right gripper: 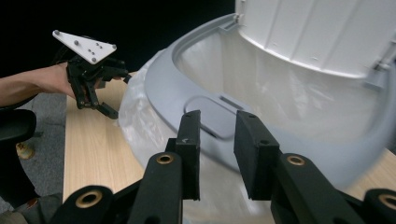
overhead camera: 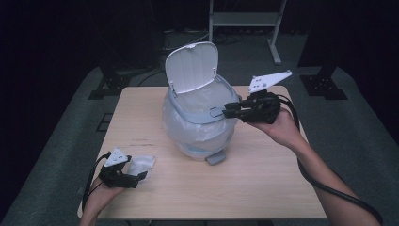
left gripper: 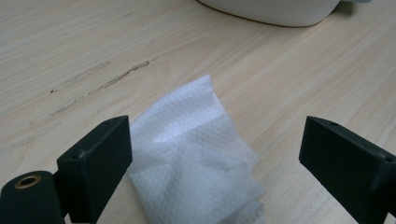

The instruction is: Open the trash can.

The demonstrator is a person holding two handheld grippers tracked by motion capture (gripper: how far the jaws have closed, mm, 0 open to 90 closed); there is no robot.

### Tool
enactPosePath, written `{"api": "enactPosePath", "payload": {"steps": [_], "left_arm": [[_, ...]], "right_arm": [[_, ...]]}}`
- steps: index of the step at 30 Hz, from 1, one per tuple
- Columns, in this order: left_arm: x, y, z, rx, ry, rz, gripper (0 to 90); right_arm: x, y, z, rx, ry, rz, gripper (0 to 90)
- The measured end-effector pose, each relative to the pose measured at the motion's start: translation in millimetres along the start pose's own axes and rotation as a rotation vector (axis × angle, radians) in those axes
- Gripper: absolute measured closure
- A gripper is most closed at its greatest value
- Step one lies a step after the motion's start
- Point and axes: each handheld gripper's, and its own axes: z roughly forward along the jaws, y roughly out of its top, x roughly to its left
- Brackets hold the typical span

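Wooden table in dark room, white bin w/ lid up at centre, right gripper jaws narrowly apart at bin's rim tab, left gripper spread around crumpled tissue near-left.

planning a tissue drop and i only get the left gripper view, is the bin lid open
Observer: Yes, the white lid stands up at the back of the bin.
Operator: any liner in it
Observer: Yes, a clear bag lines it and hangs over the outside below the grey rim.
Operator: wheres the other hand-held gripper
Observer: The right hand-held gripper is held up at a grey tab on that rim. Its jaws are slightly apart with nothing between them.
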Motion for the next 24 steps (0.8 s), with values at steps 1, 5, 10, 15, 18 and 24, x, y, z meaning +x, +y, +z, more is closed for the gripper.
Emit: {"api": "enactPosePath", "payload": {"steps": [1, 5, 10, 15, 18, 24], "left_arm": [[-0.1, 0.0, -0.2, -0.001, 0.001, 0.000, 8.7], [-0.1, 0.3, -0.7, 0.002, 0.007, 0.006, 8.7], [2.8, -1.0, -5.7, -0.011, 0.025, -0.005, 8.7], [5.2, -1.3, -8.5, -0.011, 0.028, -0.010, 8.7], [6.2, -1.7, -10.8, -0.021, 0.034, -0.018, 8.7], [7.4, -2.3, -12.2, -0.028, 0.044, -0.020, 8.7]], "right_arm": [[0.0, 0.0, 0.0, 0.000, 0.000, 0.000, 70.7], [-3.3, -13.9, -15.9, -0.015, -0.021, 0.018, 70.2], [-6.8, -37.7, -31.9, -0.022, -0.034, 0.044, 69.6], [-10.1, -53.8, -40.2, -0.026, -0.047, 0.070, 69.5], [-12.8, -63.6, -42.8, -0.022, -0.056, 0.084, 69.1], [-19.7, -95.0, -42.0, -0.019, -0.068, 0.126, 68.0]]}}
